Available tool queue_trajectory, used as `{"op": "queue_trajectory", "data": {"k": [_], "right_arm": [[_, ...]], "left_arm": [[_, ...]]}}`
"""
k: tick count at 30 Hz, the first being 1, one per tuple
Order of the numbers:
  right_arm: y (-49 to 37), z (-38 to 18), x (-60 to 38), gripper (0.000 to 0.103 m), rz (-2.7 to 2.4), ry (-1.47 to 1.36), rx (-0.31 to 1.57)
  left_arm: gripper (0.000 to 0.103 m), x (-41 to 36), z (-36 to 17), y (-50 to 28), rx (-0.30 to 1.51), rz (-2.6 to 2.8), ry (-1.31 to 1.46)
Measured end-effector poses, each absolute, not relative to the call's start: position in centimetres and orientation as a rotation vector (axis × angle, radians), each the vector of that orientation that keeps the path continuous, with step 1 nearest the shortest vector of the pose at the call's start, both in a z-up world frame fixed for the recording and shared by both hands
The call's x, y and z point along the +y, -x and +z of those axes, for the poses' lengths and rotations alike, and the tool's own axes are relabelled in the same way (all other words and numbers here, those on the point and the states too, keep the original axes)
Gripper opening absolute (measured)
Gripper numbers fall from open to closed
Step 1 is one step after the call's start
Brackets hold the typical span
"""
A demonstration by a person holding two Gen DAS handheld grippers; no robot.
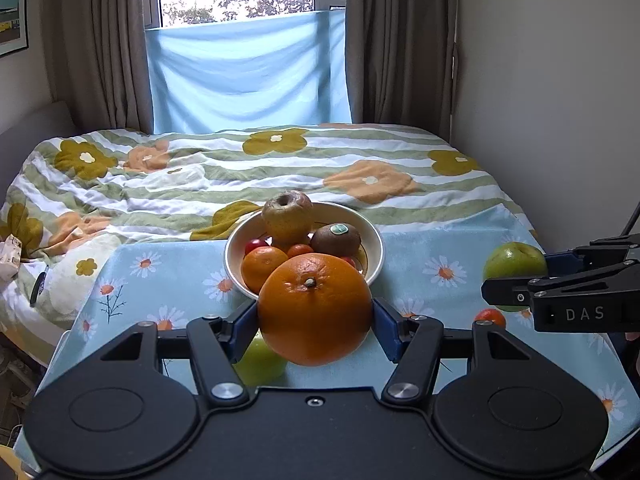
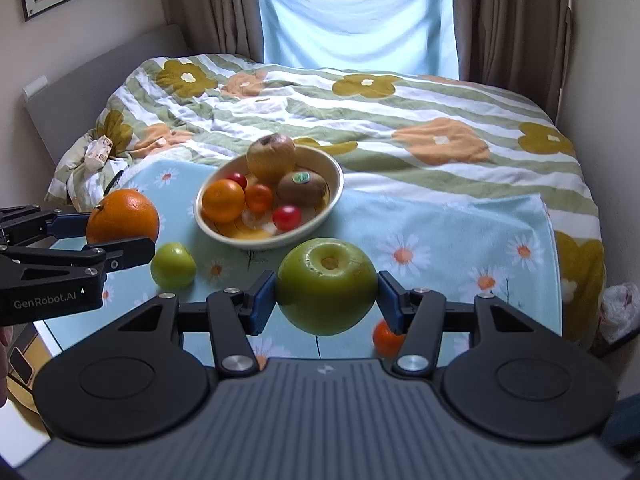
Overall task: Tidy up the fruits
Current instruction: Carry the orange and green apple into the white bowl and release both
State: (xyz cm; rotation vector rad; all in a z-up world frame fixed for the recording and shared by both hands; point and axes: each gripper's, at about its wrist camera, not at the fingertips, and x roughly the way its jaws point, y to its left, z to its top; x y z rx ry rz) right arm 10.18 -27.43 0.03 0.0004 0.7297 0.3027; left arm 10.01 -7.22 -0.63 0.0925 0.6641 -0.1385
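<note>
The left gripper (image 1: 315, 314) is clamping a large orange (image 1: 315, 309), stem end facing up; the right gripper (image 2: 327, 295) is clamping a green apple (image 2: 327, 286), its hollow tilting upward toward the bowl (image 2: 336, 196).

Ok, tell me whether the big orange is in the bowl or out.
Out. The big orange is clamped between the left gripper pads, on the near side of the bowl.

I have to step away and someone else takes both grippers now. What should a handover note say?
Left gripper: shut on the big orange, lifted off the cloth.
Right gripper: shut on the large green apple, also lifted.
Bowl already holds a pear, a kiwi, oranges and cherry tomatoes.
Left on the daisy cloth: a small green apple and a small tangerine.
Likely next: set both held fruits in the bowl.
</note>
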Motion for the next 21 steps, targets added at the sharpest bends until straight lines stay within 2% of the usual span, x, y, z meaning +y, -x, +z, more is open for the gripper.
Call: {"op": "queue_trajectory", "data": {"k": [11,21], "right_arm": [[-16.3,1.5,-25.5,0.069,0.313,-0.001,0.723],[-21.3,0.3,-24.4,0.069,0.294,0.010,0.746]], "left_arm": [[0.065,-6.5,-0.2,-15.5,0.674,-0.141,-0.098],[0.065,-7.4,-2.7,-21.1,0.762,-0.179,-0.131]]}}
